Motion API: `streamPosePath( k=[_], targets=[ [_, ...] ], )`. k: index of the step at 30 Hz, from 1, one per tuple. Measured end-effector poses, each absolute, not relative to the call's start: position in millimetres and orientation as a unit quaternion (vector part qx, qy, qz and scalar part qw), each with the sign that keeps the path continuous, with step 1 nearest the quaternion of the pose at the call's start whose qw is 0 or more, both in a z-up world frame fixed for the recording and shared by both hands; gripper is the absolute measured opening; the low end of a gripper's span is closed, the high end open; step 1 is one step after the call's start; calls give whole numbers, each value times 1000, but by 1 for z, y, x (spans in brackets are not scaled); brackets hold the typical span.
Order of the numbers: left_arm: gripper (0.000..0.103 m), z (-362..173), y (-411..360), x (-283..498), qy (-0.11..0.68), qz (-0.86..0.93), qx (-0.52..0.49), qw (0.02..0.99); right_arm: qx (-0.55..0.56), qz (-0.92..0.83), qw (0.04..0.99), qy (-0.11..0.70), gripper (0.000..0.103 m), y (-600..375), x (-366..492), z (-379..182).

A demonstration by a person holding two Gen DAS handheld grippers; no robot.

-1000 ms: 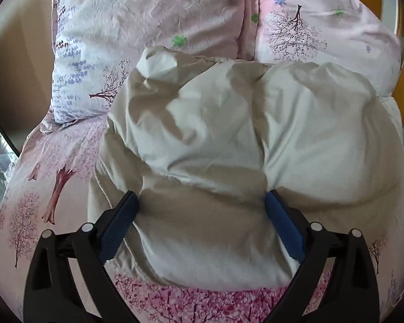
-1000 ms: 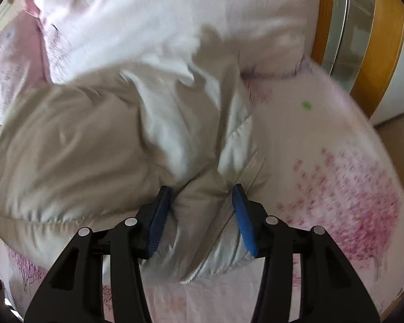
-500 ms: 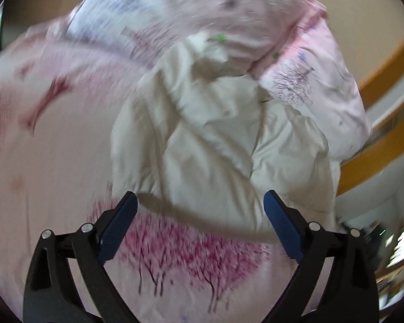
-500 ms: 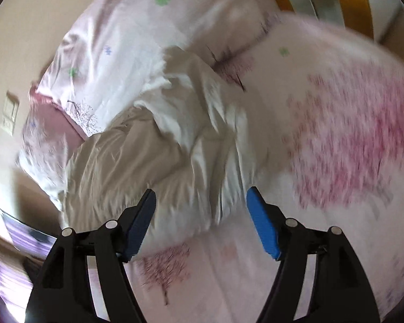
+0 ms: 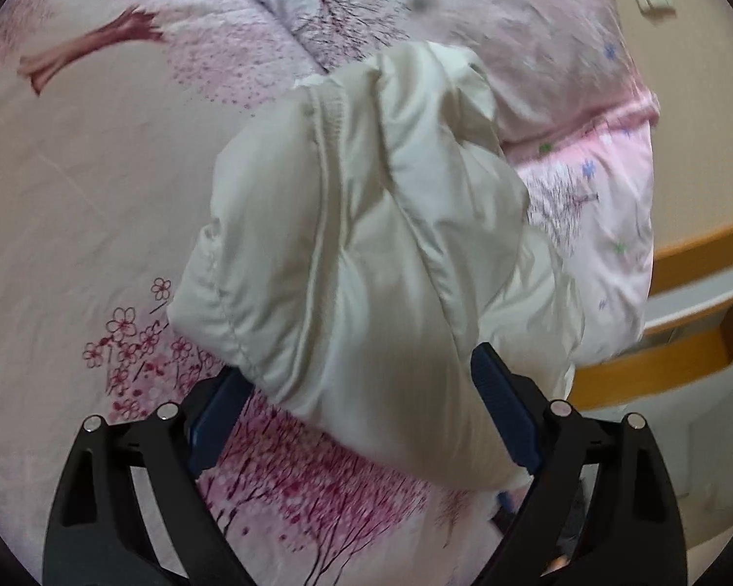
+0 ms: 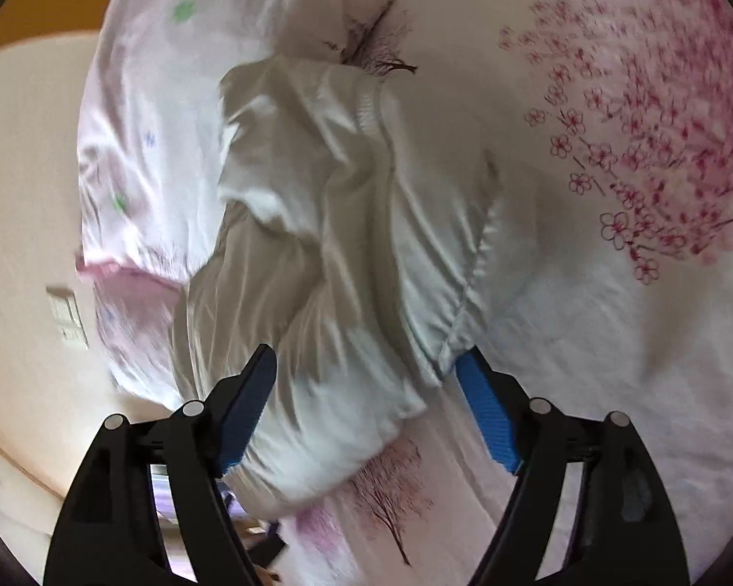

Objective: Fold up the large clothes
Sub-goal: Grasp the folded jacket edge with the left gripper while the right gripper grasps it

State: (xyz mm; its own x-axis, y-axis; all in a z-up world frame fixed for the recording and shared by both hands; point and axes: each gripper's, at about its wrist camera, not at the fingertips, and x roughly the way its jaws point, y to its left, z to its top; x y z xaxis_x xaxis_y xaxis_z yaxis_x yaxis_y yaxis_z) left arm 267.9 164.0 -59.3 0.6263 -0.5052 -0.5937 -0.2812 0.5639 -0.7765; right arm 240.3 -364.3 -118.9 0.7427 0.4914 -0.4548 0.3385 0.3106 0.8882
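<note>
You had the jacket (image 5: 366, 263) folded into a puffy bundle mid-frame on the bed (image 5: 88, 205) by the pillows (image 5: 596, 205), both hand-held grippers, left (image 5: 361, 420) and right (image 6: 366, 410), spread and holding nothing; little seemed left but tidying.

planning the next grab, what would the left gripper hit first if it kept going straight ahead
Most likely the folded cream jacket: its near edge already sits between the open left gripper fingers. Depth is unclear.
</note>
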Motion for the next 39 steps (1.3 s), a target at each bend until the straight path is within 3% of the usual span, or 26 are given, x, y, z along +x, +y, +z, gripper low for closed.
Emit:
streamPosePath(
  k=[4, 8, 11, 14, 17, 28, 34, 39],
  targets=[
    [81, -67, 170, 274, 418, -60, -488, 764, 585, 37, 735, 340, 76, -359, 245, -122],
    [52, -71, 168, 274, 411, -58, -495, 763, 546, 23, 770, 330, 40, -348, 246, -114],
    [31, -63, 168, 268, 395, -67, -489, 775, 520, 23, 793, 318, 25, -342, 243, -103],
    [23, -52, 168, 262, 381, -75, -476, 789, 510, 28, 804, 306, 20, -341, 237, -94],
    [21, -43, 170, 252, 372, -82, -470, 796, 495, 35, 817, 294, 19, -338, 223, -82],
    [25, -41, 174, 141, 400, -106, -430, 802, 453, 19, 833, 316, 19, -326, 120, -83],
    [47, -57, 180, 122, 410, -91, -415, 807, 403, -14, 848, 343, 35, -319, 105, -87],
    [83, -38, 196, 104, 394, -31, -353, 848, 351, -71, 870, 340, 53, -322, 85, -67]
  ],
)
